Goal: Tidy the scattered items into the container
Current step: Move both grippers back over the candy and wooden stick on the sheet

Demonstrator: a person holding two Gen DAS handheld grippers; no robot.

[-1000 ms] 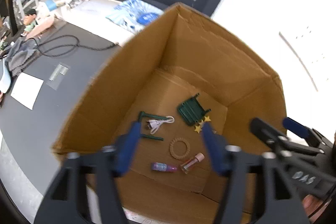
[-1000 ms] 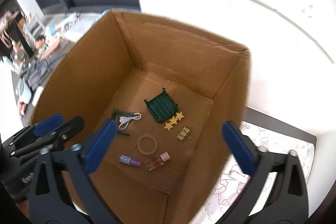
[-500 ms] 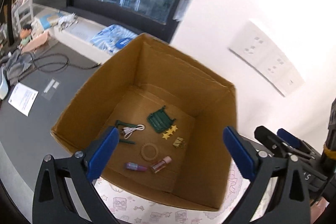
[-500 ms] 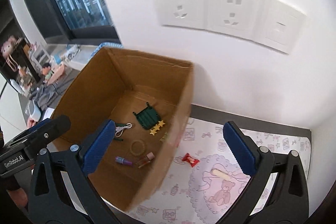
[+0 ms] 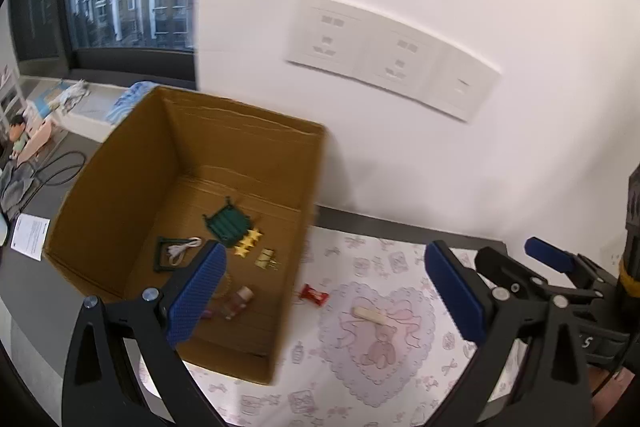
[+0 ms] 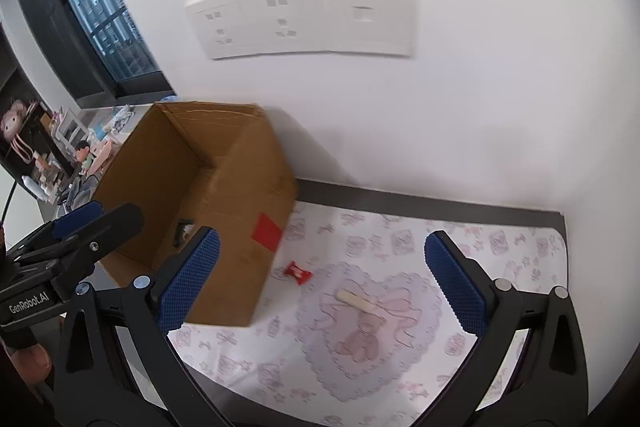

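Worktop (image 6: 460, 205) is dark grey and carries a pink-printed mat (image 6: 500, 247) with bows and a teddy-bear heart; print too small to read. Cardboard box (image 5: 120, 183) stands open-topped at the mat's left end, against the white wall. A red label (image 6: 267, 233) on its right outer wall shows no readable text. Wall socket panel (image 6: 304, 17) has no legible markings.

Left hand-held gripper (image 5: 320, 287): fingers wide apart, nothing between them. Its body shows "GenRobot.AI" in the right wrist view. Right hand-held gripper (image 6: 316, 275): also spread, empty.

Inside the box: green slatted piece (image 5: 228, 223), dark green frame (image 5: 160, 255) with white cable (image 5: 182, 249) on it, gold stars (image 5: 248, 241), gold clips (image 5: 266, 259), small bottle (image 5: 238, 301) partly hidden by the left finger. From the right wrist view, the box wall hides nearly all of these.

On the mat: wooden stick (image 6: 356, 299) on the heart, long axis running left-right, slightly tilted. Red candy wrapper (image 6: 297, 271) just right of the box; print unreadable.

A white paper sheet (image 5: 30, 233) lies left of the box, its text too small to read.
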